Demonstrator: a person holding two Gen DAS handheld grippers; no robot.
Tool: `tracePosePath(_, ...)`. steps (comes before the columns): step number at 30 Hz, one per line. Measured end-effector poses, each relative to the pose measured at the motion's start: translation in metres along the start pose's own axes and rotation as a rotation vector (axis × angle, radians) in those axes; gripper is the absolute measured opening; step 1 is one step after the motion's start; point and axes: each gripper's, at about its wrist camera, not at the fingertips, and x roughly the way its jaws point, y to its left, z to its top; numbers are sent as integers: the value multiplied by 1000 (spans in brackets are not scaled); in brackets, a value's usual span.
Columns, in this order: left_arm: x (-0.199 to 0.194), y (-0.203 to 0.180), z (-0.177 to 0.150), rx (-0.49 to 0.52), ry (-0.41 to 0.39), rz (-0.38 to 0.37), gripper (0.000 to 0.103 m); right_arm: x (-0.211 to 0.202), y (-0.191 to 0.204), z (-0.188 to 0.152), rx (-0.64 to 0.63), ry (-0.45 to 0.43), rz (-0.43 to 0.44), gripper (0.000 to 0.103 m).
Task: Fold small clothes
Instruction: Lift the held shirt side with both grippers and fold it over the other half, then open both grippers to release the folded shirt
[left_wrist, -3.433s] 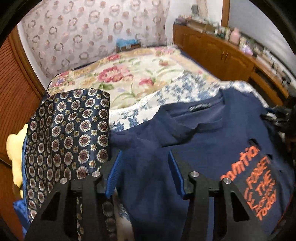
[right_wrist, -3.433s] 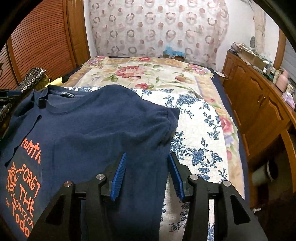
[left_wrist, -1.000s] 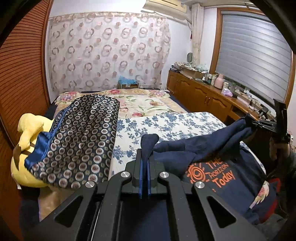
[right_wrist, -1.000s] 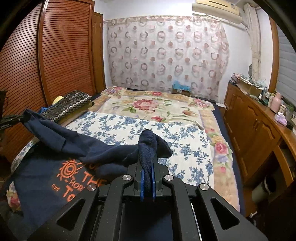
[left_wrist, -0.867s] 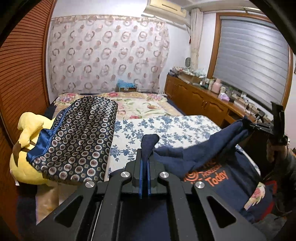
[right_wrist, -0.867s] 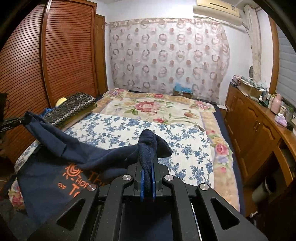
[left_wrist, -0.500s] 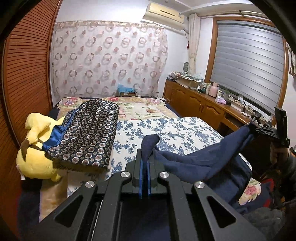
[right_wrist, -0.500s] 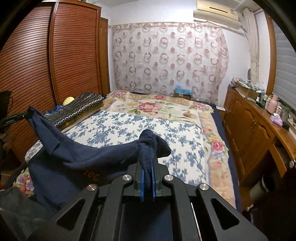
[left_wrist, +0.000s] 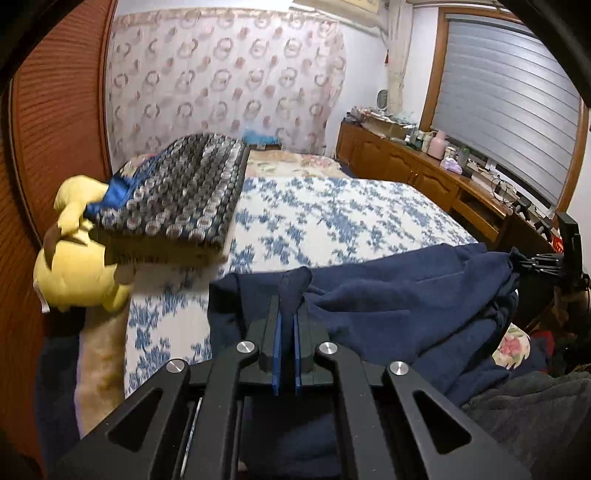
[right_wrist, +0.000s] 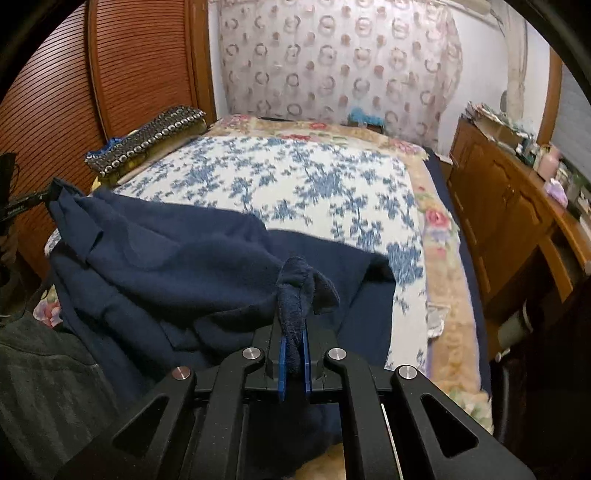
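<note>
A navy blue T-shirt hangs stretched between my two grippers, low over the near end of the bed; it also shows in the right wrist view. My left gripper is shut on one bunched corner of it. My right gripper is shut on the other bunched corner. The right gripper also shows at the far right of the left wrist view, and the left gripper at the far left of the right wrist view. The shirt's orange print is hidden.
The bed carries a blue floral sheet over a rose-patterned cover. A folded dotted dark quilt and a yellow plush toy lie at its left. Wooden cabinets run along the right, a louvred wardrobe along the left.
Both grippers have dropped lower and tilted down toward the bed, still shut on the shirt. The shirt now sags onto the near end of the bed.
</note>
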Motion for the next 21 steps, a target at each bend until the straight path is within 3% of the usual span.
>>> tracePosePath(7,-10,5,1,6,-25,21,9,-9,5,0,-33,-18,-23,6)
tracePosePath(10,-17,6,9,10,-53,31,31,-25,9,-2,-53,-51,-10,6)
tracePosePath(12,-16,6,14,18,-60,39,42,-31,10,1,-67,-69,-15,12)
tracePosePath(15,-7,7,23,39,-41,36,47,-35,9,7,-77,-78,-23,17)
tracePosePath(18,5,8,33,52,-38,49,63,-35,2,15,-84,-89,-46,30)
tracePosePath(19,12,10,38,49,-34,49,66,-34,0,19,-85,-97,-50,37)
tracePosePath(21,24,13,44,52,-17,47,71,-28,-5,24,-83,-103,-59,43)
